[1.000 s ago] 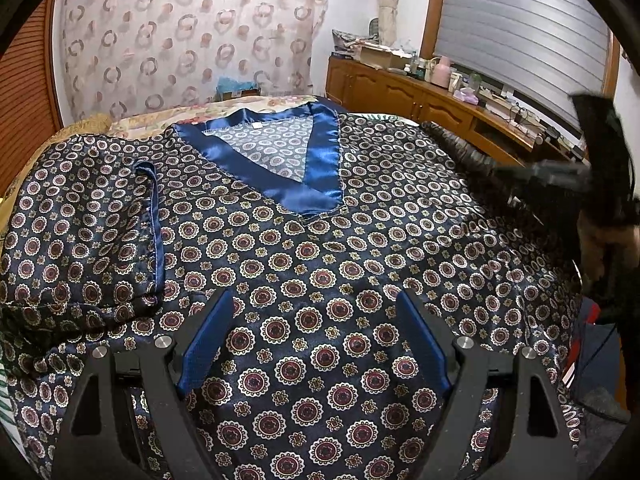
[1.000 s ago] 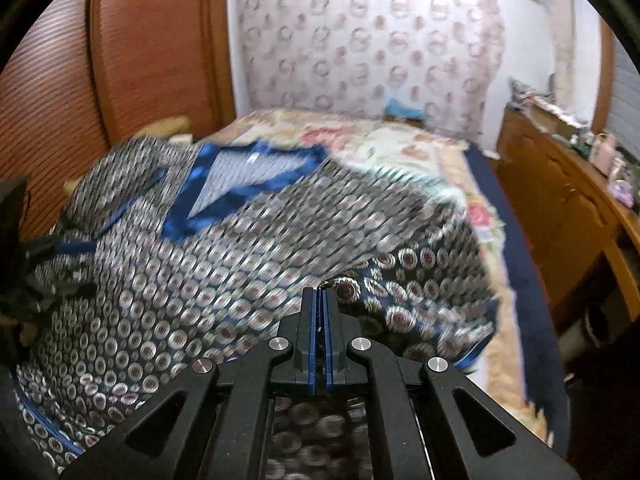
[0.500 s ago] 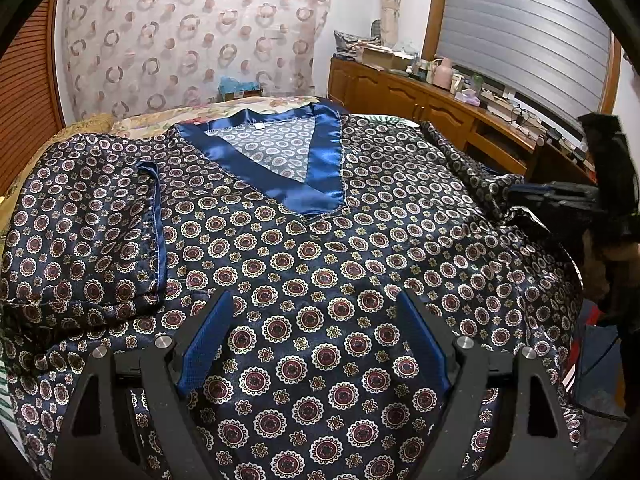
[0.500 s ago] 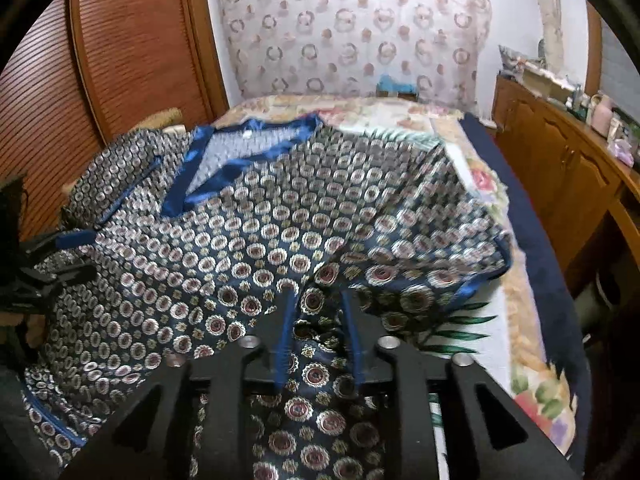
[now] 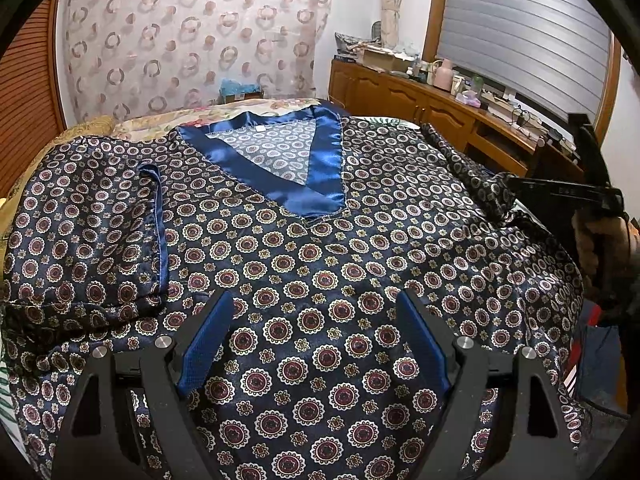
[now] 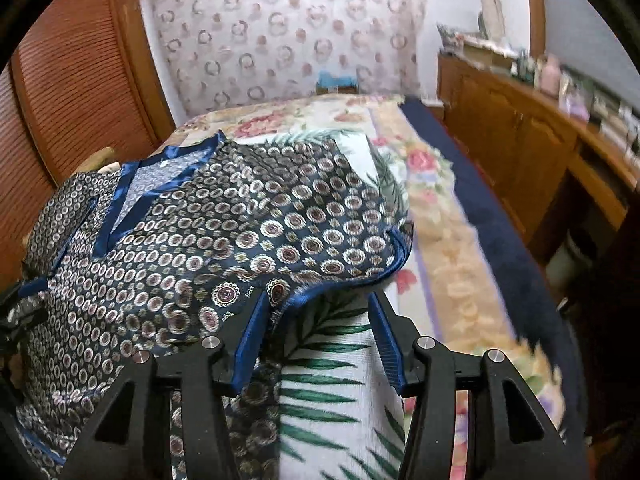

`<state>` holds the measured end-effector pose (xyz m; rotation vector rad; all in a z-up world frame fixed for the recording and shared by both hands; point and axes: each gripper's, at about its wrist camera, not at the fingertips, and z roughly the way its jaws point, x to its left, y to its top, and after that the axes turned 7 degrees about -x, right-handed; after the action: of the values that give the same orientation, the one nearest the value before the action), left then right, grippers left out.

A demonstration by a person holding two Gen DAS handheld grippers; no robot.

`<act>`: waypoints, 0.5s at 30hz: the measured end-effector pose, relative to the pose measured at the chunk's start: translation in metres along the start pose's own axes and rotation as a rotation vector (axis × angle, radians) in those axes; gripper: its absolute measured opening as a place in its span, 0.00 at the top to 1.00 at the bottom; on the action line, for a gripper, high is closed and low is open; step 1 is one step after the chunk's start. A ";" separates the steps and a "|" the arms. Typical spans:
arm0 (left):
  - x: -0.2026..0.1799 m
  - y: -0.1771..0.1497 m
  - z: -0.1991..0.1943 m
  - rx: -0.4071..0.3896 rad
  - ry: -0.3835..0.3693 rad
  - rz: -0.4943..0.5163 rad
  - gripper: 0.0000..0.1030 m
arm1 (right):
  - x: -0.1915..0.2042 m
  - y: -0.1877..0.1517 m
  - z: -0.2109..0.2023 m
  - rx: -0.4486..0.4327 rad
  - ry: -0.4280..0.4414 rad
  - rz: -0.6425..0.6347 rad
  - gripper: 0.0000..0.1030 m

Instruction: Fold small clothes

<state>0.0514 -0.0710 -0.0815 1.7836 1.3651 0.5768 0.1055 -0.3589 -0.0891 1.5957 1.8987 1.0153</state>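
A dark blue satin top (image 5: pixel 320 248) with round medallion print and a shiny blue V-neck band (image 5: pixel 304 196) lies spread face up on the bed. Its left sleeve (image 5: pixel 92 240) is folded in over the body. My left gripper (image 5: pixel 312 320) is open and empty, low over the top's lower part. My right gripper (image 6: pixel 320 312) is open and empty at the top's right side, just in front of the blue-hemmed right sleeve (image 6: pixel 352 248), which lies on the sheet. The right gripper also shows in the left wrist view (image 5: pixel 576 192) at the right edge.
The bed has a leaf-print sheet (image 6: pixel 332 392) and a floral cover (image 6: pixel 448 264) with a dark blue border. A wooden cabinet (image 5: pixel 432 112) with clutter runs along the right wall. A slatted wooden door (image 6: pixel 68 92) stands on the left, a patterned curtain (image 5: pixel 192 40) behind.
My right gripper was shut on the right sleeve, has opened and let it go, and has drawn back to the right. The sleeve now rests on the sheet. The left gripper has stayed still.
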 end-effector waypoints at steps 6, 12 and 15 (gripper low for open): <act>0.000 0.000 0.000 0.001 -0.001 0.000 0.19 | -0.001 0.002 0.015 0.025 0.072 0.072 0.48; -0.001 0.000 0.000 0.001 0.000 0.000 0.19 | -0.011 0.012 0.011 0.018 0.117 0.044 0.71; 0.000 0.000 -0.001 -0.006 0.005 0.001 0.19 | -0.004 0.019 0.011 -0.003 0.119 -0.014 0.91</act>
<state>0.0505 -0.0706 -0.0803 1.7790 1.3644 0.5856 0.1267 -0.3587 -0.0815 1.5495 1.9820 1.1297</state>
